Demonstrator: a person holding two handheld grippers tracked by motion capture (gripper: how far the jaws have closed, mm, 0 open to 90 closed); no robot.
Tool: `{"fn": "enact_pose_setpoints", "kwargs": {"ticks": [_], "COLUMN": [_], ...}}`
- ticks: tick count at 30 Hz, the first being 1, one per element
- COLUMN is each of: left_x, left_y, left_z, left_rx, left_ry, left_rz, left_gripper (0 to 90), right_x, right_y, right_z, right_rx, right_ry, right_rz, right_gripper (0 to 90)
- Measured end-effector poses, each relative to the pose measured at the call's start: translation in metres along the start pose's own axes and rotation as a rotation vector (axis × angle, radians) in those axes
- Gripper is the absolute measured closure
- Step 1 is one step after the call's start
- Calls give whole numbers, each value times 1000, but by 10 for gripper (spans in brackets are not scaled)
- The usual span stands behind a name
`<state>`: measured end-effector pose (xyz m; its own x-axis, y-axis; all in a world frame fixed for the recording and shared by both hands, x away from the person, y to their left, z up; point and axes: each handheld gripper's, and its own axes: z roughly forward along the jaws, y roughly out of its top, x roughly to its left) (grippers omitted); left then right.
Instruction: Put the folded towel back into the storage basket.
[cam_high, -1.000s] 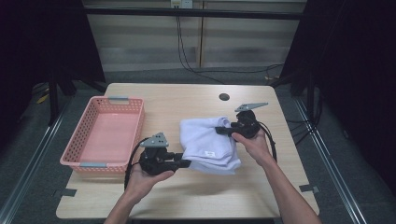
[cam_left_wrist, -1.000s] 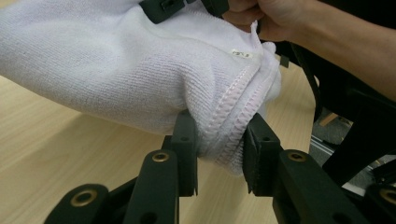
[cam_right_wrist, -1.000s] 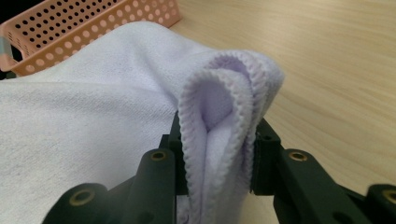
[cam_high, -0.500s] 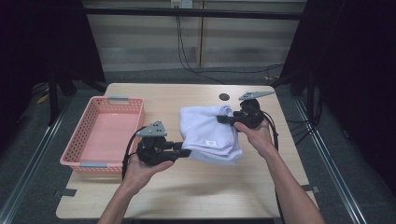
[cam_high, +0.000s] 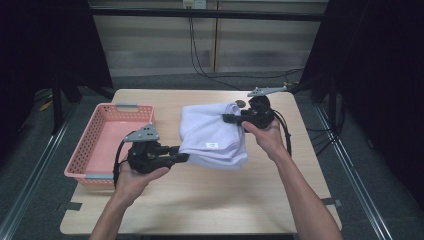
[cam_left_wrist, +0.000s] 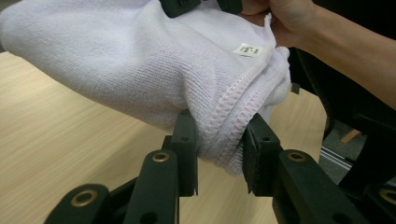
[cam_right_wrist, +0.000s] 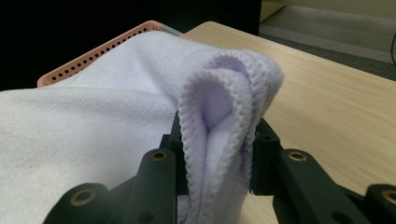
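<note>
The folded white towel hangs between both claws, above the table beside the pink basket; the left claw pinches its near hemmed corner, the right claw its far folded edge, likely so the folds hold while it is carried.

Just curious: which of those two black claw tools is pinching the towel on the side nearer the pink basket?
The left gripper, beside the pink basket; it clamps the towel at its near corner, while the right gripper grips the far edge.
</note>
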<state>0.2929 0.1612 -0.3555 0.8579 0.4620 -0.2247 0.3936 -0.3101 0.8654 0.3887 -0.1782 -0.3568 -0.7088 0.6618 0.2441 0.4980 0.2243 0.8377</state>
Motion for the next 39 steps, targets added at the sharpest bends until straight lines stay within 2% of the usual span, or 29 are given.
{"fn": "enact_pose_setpoints", "kwargs": {"ticks": [19, 26, 32, 37, 39], "left_x": [45, 56, 62, 72, 75], "left_y": [-14, -25, -30, -35, -37], "left_z": [-65, -86, -106, -123, -129], "left_rx": [-57, -79, -86, -92, -101], "left_ry": [116, 170, 212, 244, 254], "left_rz": [-78, -119, -134, -158, -170], "left_gripper": [697, 697, 697, 698, 698], "right_x": [35, 49, 62, 71, 75], "right_y": [48, 60, 74, 84, 86], "right_z": [70, 97, 117, 135, 142], "right_rx": [14, 29, 35, 42, 40], "right_ry": [43, 51, 77, 92, 101], "right_rz": [-31, -48, -71, -72, -58], "right_gripper": [689, 689, 689, 689, 690]}}
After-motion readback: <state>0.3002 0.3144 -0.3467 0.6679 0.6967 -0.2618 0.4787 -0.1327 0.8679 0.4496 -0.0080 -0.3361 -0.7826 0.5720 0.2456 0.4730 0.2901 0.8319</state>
